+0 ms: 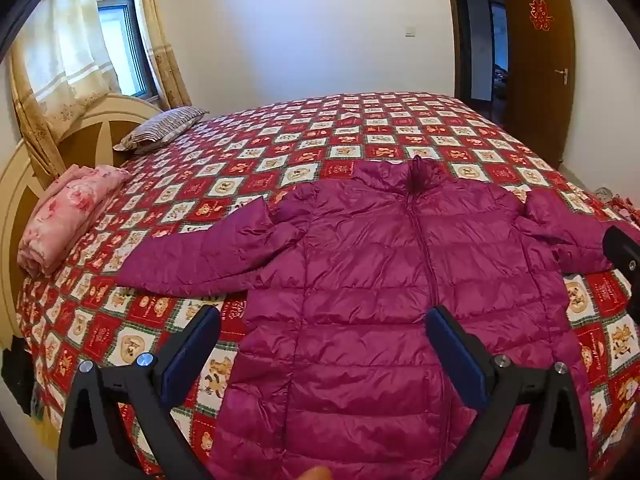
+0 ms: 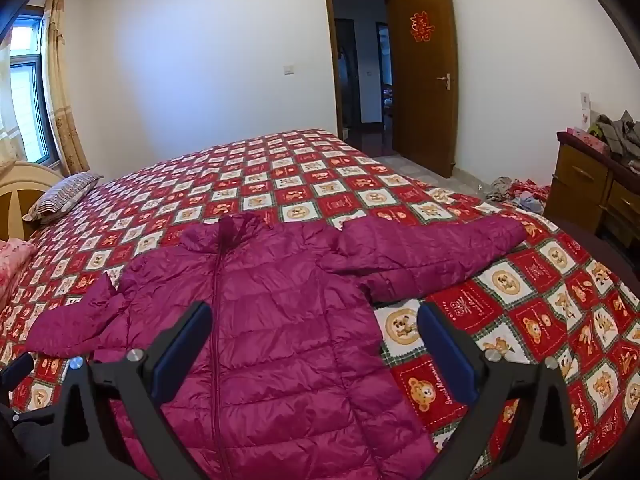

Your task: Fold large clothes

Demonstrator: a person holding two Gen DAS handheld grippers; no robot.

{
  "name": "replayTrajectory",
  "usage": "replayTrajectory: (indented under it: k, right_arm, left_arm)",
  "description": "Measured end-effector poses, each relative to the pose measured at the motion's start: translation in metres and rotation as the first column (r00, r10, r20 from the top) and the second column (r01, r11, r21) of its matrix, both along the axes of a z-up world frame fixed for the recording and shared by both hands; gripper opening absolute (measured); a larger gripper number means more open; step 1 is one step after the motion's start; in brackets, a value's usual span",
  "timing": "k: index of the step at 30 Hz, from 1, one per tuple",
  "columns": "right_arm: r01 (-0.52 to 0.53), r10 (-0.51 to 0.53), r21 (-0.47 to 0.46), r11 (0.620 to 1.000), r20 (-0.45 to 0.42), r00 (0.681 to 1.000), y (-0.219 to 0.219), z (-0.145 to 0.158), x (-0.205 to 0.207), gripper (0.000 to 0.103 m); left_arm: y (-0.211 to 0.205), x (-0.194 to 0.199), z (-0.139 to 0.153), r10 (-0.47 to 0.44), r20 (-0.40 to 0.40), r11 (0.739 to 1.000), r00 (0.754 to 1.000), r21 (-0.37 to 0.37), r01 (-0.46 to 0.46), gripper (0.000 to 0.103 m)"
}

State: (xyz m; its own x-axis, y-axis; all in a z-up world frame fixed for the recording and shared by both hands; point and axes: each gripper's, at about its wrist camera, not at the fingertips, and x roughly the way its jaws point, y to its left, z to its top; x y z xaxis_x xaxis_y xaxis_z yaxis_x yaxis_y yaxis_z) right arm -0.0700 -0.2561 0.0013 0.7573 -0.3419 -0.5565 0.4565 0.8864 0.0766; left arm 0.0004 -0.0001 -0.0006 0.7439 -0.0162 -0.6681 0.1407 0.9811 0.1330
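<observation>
Jacket [image 1: 380, 280] is spread flat ahead of and below both wide-open, empty grippers, collar away, left gripper [image 1: 323, 322] nearer left sleeve [image 1: 200, 256], right gripper [image 2: 315, 318] nearer right sleeve [image 2: 432, 252].

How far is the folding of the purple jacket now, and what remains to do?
Done: the purple jacket lies flat on the bed quilt, zipped, front up, both sleeves spread out. In hand: nothing; the left gripper and the right gripper hover over its lower part, open, holding no fabric. Left: all of the folding, since no sleeve or side is turned in yet.
</observation>
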Motion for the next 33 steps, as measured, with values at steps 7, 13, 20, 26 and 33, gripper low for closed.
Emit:
replayTrajectory:
  k: [7,13,20,26,33]
  right_arm:
    - [0.006,-0.007,-0.008,1.0,-0.013,1.0,0.004,0.0,-0.001,0.103]
    - [0.007,-0.008,-0.026,1.0,-0.012,1.0,0.003,0.0,-0.003,0.103]
    - [0.01,-0.01,-0.025,1.0,-0.011,1.0,0.001,-0.001,-0.003,0.103]
    - [0.008,-0.008,-0.025,1.0,-0.011,1.0,0.001,-0.001,-0.003,0.103]
    - [0.015,-0.015,-0.024,1.0,-0.009,1.0,0.002,0.001,-0.004,0.103]
  left_arm:
    - [0.0,0.005,-0.007,-0.01,-0.05,0.999,0.999,-0.032,0.009,0.102]
    - [0.007,0.0,-0.008,-0.018,-0.042,0.998,0.999,-0.054,0.016,0.102]
    - [0.012,-0.001,-0.002,0.013,-0.013,0.998,1.0,-0.058,-0.014,0.102]
    - [0.011,-0.006,0.004,0.015,0.02,0.999,1.0,-0.048,-0.014,0.102]
    - [0.012,-0.012,0.013,0.009,0.036,0.998,0.999,-0.057,-0.007,0.102]
